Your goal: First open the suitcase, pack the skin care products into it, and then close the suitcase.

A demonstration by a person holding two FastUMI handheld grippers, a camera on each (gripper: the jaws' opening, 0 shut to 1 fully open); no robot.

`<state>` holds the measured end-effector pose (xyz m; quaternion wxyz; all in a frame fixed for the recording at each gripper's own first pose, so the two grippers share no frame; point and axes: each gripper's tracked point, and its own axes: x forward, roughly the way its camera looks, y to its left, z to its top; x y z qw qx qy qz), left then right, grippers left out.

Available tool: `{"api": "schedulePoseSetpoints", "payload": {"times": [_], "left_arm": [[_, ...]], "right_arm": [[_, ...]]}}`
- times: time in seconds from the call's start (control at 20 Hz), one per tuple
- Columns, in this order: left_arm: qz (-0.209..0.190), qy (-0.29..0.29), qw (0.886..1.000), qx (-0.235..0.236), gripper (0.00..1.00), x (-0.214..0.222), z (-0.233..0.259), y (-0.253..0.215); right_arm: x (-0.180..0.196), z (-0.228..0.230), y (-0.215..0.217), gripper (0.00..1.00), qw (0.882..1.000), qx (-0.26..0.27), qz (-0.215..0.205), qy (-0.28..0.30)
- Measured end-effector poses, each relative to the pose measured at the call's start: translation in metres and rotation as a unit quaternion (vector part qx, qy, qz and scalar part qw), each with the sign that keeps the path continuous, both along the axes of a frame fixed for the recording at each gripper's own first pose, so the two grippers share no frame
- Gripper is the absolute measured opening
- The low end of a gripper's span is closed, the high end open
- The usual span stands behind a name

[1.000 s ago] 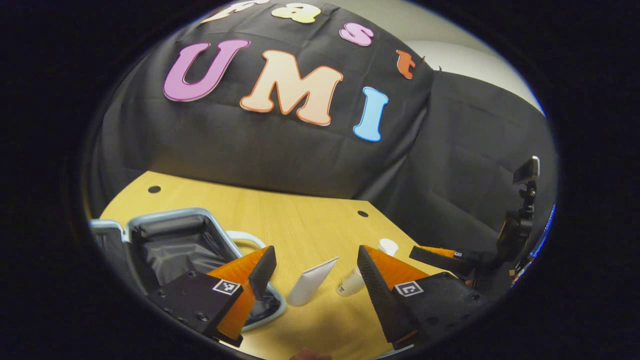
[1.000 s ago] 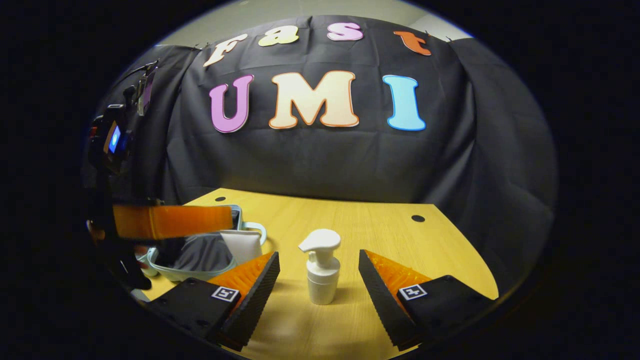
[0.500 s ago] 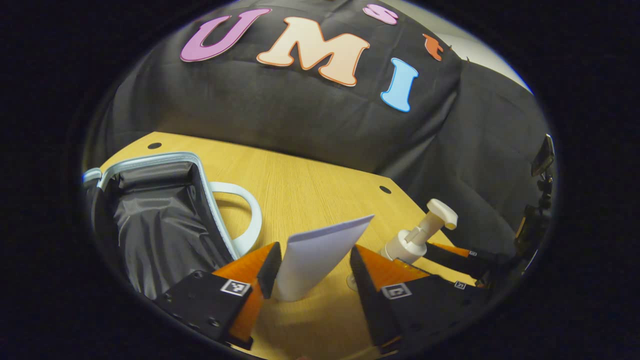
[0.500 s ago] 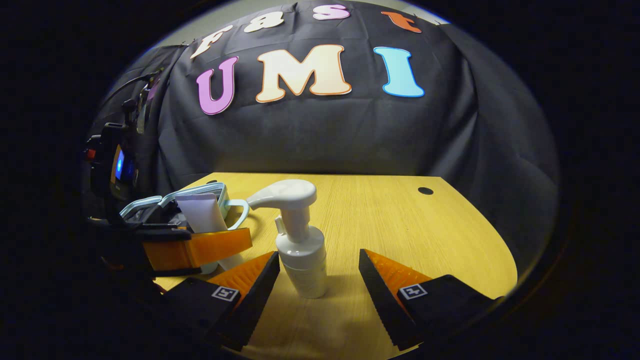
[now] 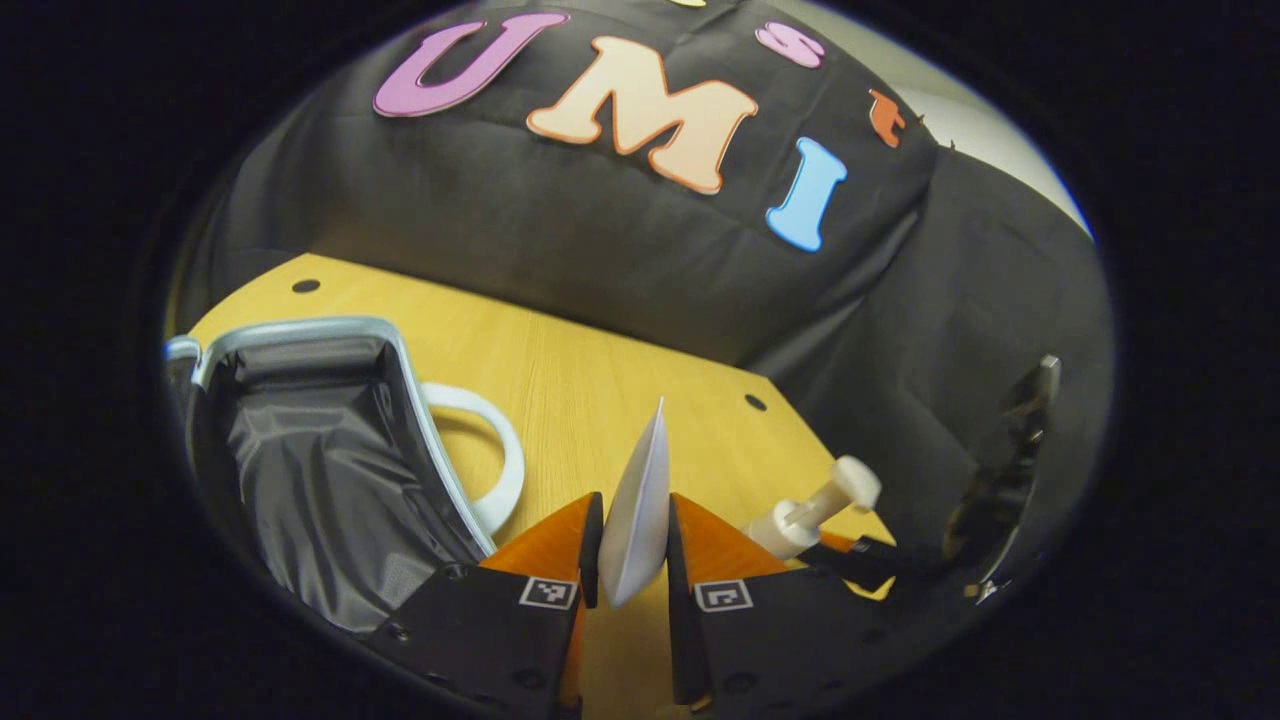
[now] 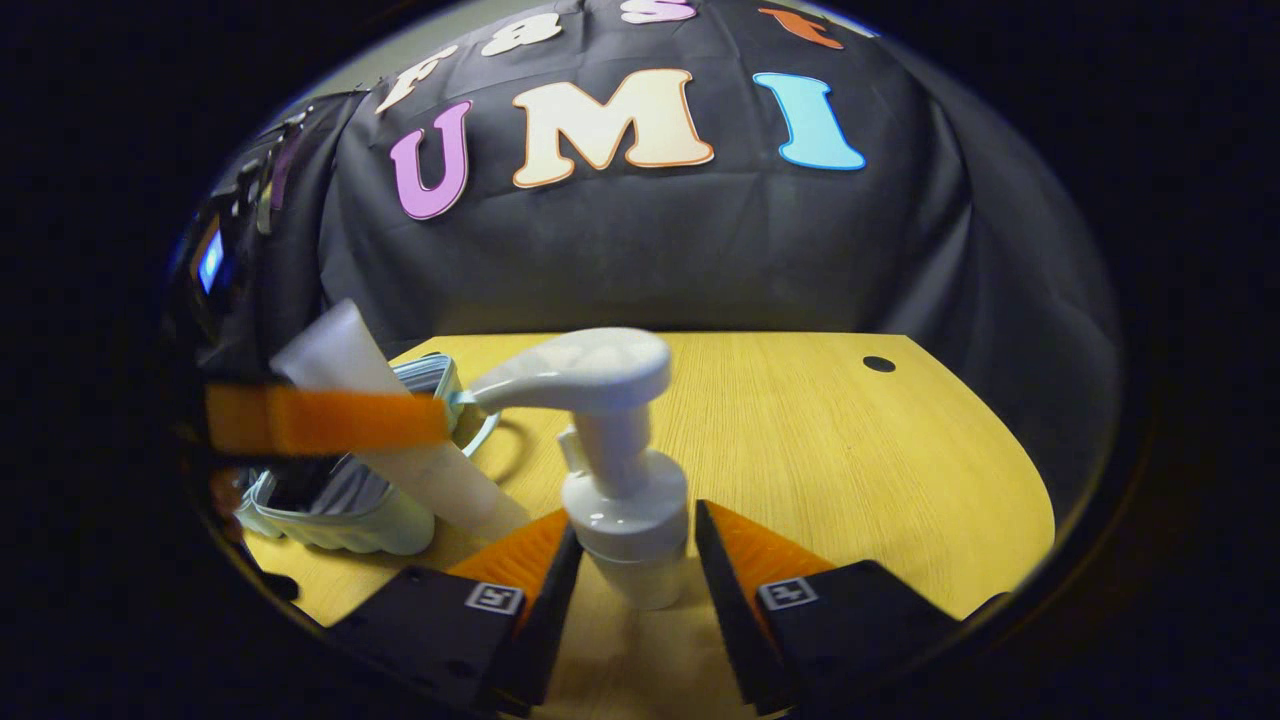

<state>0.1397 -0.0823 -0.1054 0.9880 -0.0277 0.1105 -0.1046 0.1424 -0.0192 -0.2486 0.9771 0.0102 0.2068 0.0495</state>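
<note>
Wooden desk (image 5: pixel 560 370) carries an open suitcase (image 5: pixel 330 470); left tongs (image 5: pixel 633 560) pinch the tube (image 5: pixel 640 510) for packing, while right tongs (image 6: pixel 628 570) bracket the pump bottle (image 6: pixel 620 500), contact unclear.

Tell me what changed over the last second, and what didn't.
The left gripper moved in on the white tube, closed on it and tilted it up off the table. The right gripper came forward around the pump bottle and narrowed; its fingers now sit at the bottle's sides, though contact is unclear. The suitcase stayed open in its place.
</note>
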Motion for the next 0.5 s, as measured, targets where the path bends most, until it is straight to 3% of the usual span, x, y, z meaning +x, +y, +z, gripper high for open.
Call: {"api": "schedulePoseSetpoints", "payload": {"times": [0.05, 0.25, 0.4, 0.5], "left_arm": [[-0.001, -0.004, 1.000, 0.006, 0.28, -0.007, 0.015, 0.007], [0.036, 0.026, 0.998, 0.054, 0.28, -0.039, 0.046, 0.078], [0.072, 0.080, 0.991, 0.078, 0.28, -0.060, 0.042, 0.138], [0.071, 0.131, 0.986, 0.073, 0.28, -0.072, 0.023, 0.160]], "right_arm": [[0.001, -0.003, 0.000, 0.63, 1.000, 0.002, -0.002, 0.005], [-0.004, 0.022, 0.009, 0.60, 1.000, 0.025, -0.012, 0.008], [-0.010, 0.058, 0.033, 0.61, 1.000, 0.026, 0.002, 0.001], [-0.016, 0.078, 0.058, 0.63, 0.999, 0.022, 0.024, -0.001]]}}
